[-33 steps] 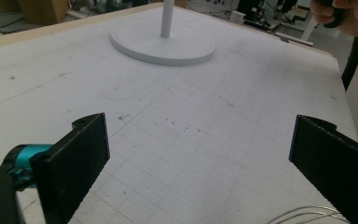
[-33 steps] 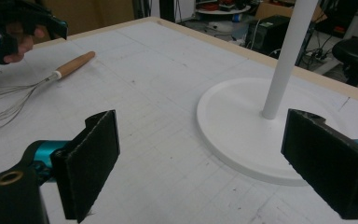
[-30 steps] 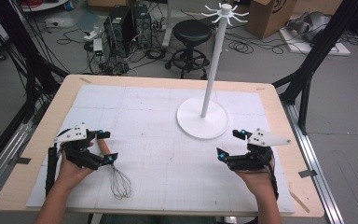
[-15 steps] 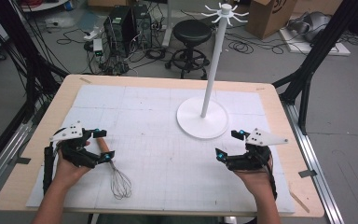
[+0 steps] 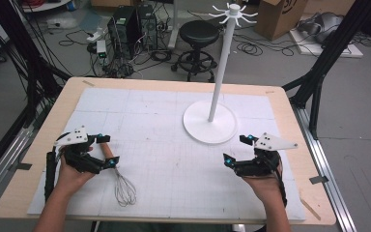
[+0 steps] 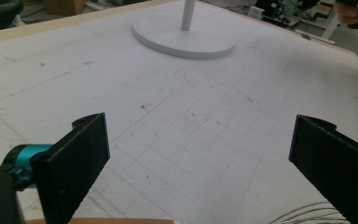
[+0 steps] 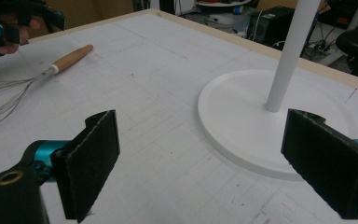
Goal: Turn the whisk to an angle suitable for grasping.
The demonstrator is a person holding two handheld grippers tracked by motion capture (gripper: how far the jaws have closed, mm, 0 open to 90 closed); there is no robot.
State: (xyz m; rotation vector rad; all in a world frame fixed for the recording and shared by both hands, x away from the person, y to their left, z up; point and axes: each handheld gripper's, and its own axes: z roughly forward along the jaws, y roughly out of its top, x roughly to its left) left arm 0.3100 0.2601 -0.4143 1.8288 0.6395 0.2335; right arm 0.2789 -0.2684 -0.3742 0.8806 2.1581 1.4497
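Note:
A wire whisk [image 5: 123, 187] with a wooden handle [image 5: 107, 149] lies on the white gridded mat [image 5: 169, 159] at the front left. My left gripper [image 5: 107, 150] is open, one jaw on each side of the handle and neither closed on it. In the left gripper view, the left gripper [image 6: 200, 140] has the handle [image 6: 98, 220] at the bottom edge and the whisk wires [image 6: 307, 215] low on the right. My right gripper [image 5: 234, 150] is open and empty at the front right. In its own view the right gripper [image 7: 205, 140] faces the whisk [image 7: 70, 58].
A white stand has a round base [image 5: 199, 126], a tall pole [image 5: 221, 72] and hooks on top [image 5: 233, 13]; it stands at the back right of the mat, just beyond my right gripper. Its base [image 7: 242, 116] is close ahead. The wooden table edge [image 5: 174, 83] frames the mat.
The left hand has shifted only slightly around the whisk handle. The whisk, the stand and the right gripper have stayed where they were.

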